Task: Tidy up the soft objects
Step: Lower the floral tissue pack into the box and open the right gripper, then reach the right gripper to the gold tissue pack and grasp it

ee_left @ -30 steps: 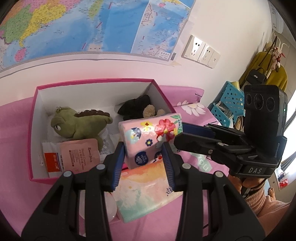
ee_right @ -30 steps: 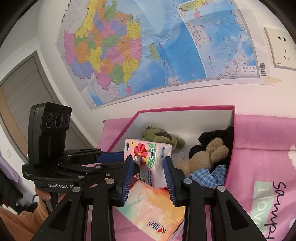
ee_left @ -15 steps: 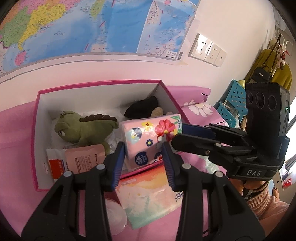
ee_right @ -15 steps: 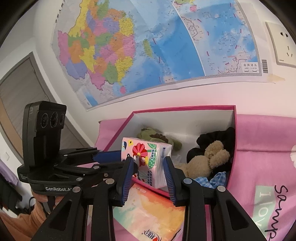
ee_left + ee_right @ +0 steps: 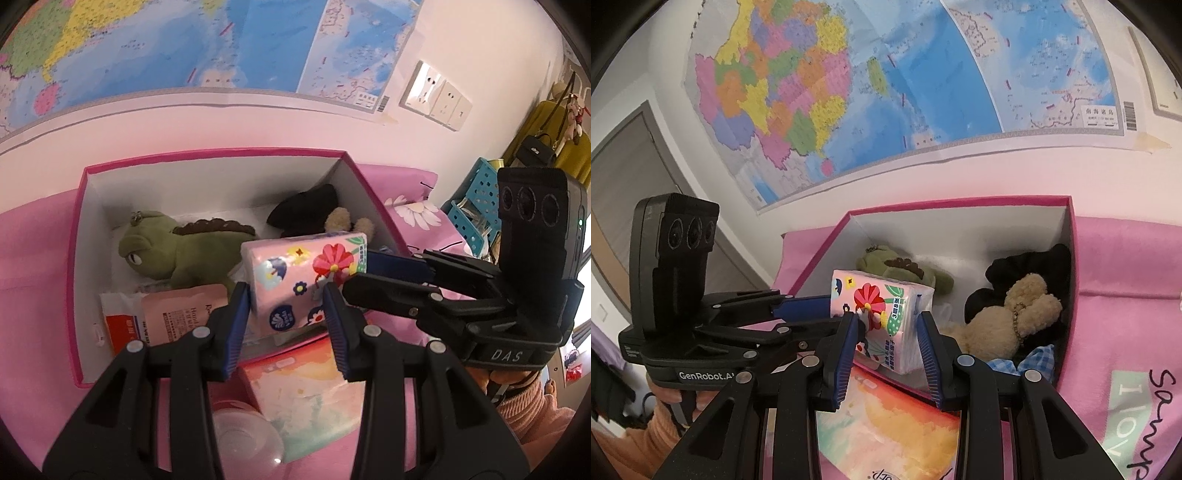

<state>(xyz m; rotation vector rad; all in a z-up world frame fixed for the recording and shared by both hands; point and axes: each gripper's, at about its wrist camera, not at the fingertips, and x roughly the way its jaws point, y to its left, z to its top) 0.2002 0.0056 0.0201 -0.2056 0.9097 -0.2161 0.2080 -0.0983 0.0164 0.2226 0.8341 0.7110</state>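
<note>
Left-wrist view, left to right: magenta-rimmed white cardboard box (image 5: 79,258) on pink cloth, holding a green plush lizard with a brown ridged back (image 5: 177,254), flat sachets at its front, and a black fabric item with a tan plush behind.

Item: small soft tissue pack, pink wrapper printed with a red flower and blue blooms (image 5: 306,277), upright, raised over the box's near right corner.

Left gripper (image 5: 284,306): jaws narrowly parted, blue pads pressed on both flanks of the pack. Right gripper (image 5: 364,273) enters from the right, likewise narrowly parted, clamped on the pack's far end. Beneath lies a larger pastel tissue pack (image 5: 306,398).

Right-wrist view alone shows the tan plush bear (image 5: 1008,314) in full, blue checked cloth (image 5: 1034,362) beside it, and green printed text on the pack's side. Left-wrist view alone shows the sachets and a clear round lid (image 5: 243,439).
</note>
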